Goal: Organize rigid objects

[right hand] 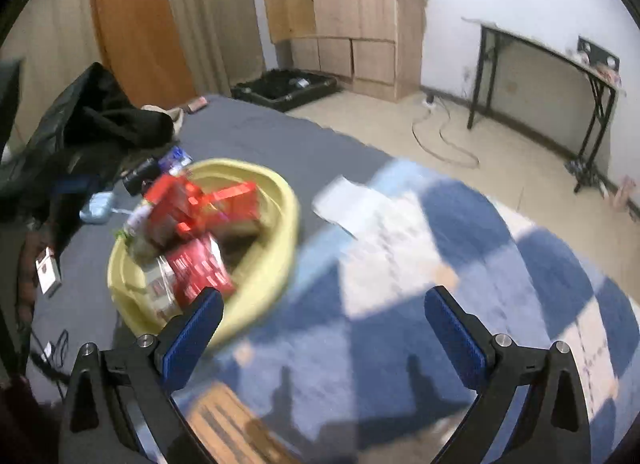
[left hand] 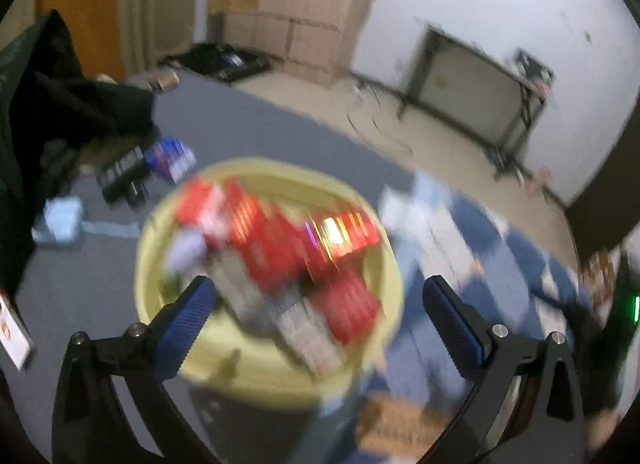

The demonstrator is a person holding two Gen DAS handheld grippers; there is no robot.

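Note:
A round pale-yellow basin stands on a grey bed sheet, filled with red boxes and some silvery packs. The left wrist view is blurred. My left gripper hangs above the basin with its blue pads far apart and nothing between them. My right gripper is to the right of the basin, over a blue and white checked blanket, also open and holding nothing. A brown box lies on the blanket near the bottom edge.
Left of the basin lie a black bag, a blue-and-white box, a dark device, a light-blue item and a small white pack. Beyond the bed are a wooden cabinet, a black crate and a black-framed table.

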